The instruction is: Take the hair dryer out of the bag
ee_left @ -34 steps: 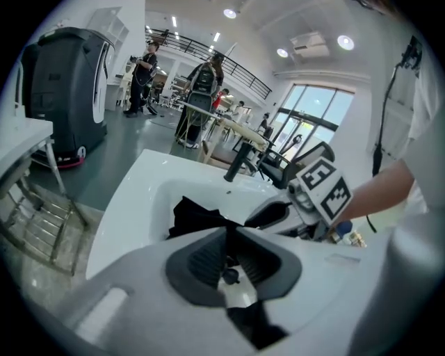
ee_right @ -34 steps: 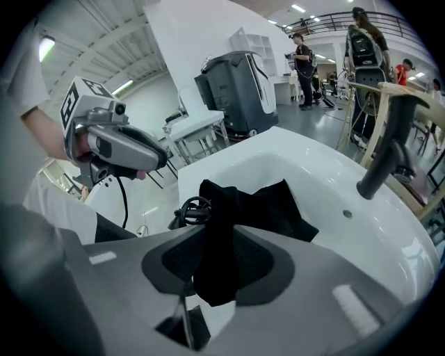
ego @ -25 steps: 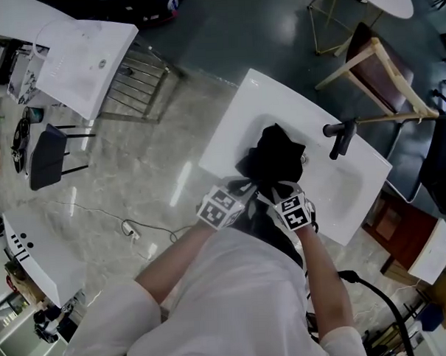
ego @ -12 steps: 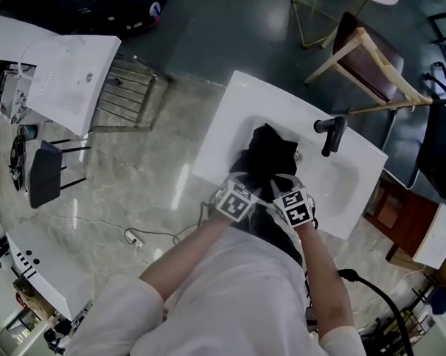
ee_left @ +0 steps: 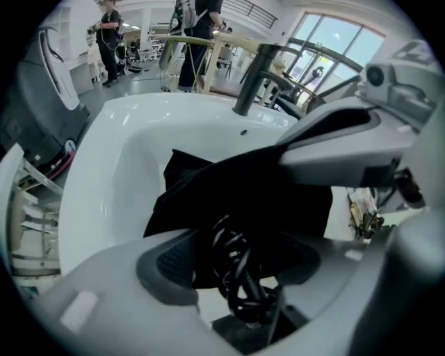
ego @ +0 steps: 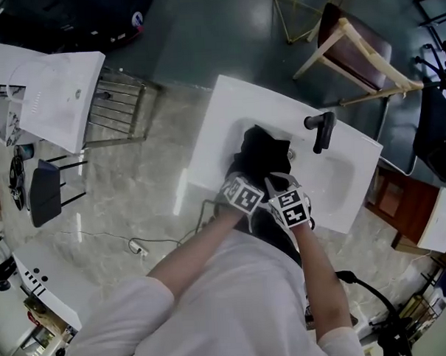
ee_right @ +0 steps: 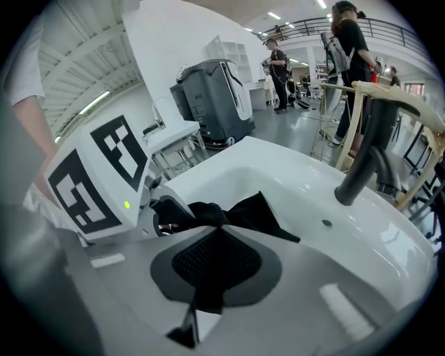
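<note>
**Reaching into the bag for the dryer**

The right gripper [ee_right: 217, 261] has just been closing and its jaws are now pressed together on a fold of the black bag [ego: 265, 158]. It pinches the cloth and so holds the mouth of the bag in place. The bag lies in the white sink [ego: 213, 130], in front of both grippers, and the dark tap [ego: 320, 129] stands beyond it.

The left gripper [ee_left: 233, 268] points steeply down, just beside the right one. Its jaws have just been opening and stand spread wide. Between them lies a coiled cord [ee_left: 240, 292] – black and glossy, coming out of the dark cloth – but the pads do not press on it.

The body of the hair dryer shows in no view. I judge that it is inside the bag, ahead of the left jaws, with only its cord showing.

The step in hand is the reach for the first grasp. Next, the left gripper should go deeper past the cord, find a firm part of the dryer – the handle is better than the loose coil – and close, while the right gripper holds the cloth back.
</note>
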The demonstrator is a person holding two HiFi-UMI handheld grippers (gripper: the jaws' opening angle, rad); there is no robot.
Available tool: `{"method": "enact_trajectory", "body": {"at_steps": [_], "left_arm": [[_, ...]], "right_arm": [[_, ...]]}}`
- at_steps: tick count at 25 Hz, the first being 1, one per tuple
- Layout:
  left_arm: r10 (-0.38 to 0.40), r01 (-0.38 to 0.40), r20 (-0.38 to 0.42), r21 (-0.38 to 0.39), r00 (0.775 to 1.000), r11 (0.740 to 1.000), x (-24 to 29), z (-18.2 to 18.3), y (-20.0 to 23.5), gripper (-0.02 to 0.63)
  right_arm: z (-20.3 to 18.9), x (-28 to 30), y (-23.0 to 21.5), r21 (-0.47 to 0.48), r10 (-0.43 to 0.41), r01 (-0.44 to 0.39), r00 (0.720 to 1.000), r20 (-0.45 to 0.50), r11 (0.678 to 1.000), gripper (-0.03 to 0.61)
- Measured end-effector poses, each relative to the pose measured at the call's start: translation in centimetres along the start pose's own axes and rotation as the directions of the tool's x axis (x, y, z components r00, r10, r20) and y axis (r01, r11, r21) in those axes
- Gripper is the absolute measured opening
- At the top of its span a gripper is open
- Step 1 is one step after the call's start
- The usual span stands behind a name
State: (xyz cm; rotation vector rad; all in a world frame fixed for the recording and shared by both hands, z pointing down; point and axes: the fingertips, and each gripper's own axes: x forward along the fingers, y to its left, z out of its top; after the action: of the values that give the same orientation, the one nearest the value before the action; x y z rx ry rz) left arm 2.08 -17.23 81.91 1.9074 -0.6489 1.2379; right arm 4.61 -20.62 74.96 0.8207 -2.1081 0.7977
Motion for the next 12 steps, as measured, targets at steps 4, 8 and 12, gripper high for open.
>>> {"method": "enact_trajectory", "body": {"at_steps": [4,8,12], "left_arm": [[0.042,-0.042,-0.040,-0.007,0.998,0.999,1.2,-0.9,0.4,0.290],[0.068,-0.069,-0.050,-0.020,0.996,0.997,1.9,-1.0,0.7,0.273],[0.056,-0.057,-0.042,-0.017,0.998,0.998,2.2,-0.6,0.8,0.222]], "right_arm": [[0.2,0.1,-0.1,0.023,-0.002,0.002,1.000,0.001,1.000,0.017],[0.3,0.1,-0.2,0.018,-0.003,0.003,1.000,0.014,1.000,0.017],[0.0,0.0,-0.4,0.025,-0.013,0.013,1.000,0.012,1.000,0.017]]}}
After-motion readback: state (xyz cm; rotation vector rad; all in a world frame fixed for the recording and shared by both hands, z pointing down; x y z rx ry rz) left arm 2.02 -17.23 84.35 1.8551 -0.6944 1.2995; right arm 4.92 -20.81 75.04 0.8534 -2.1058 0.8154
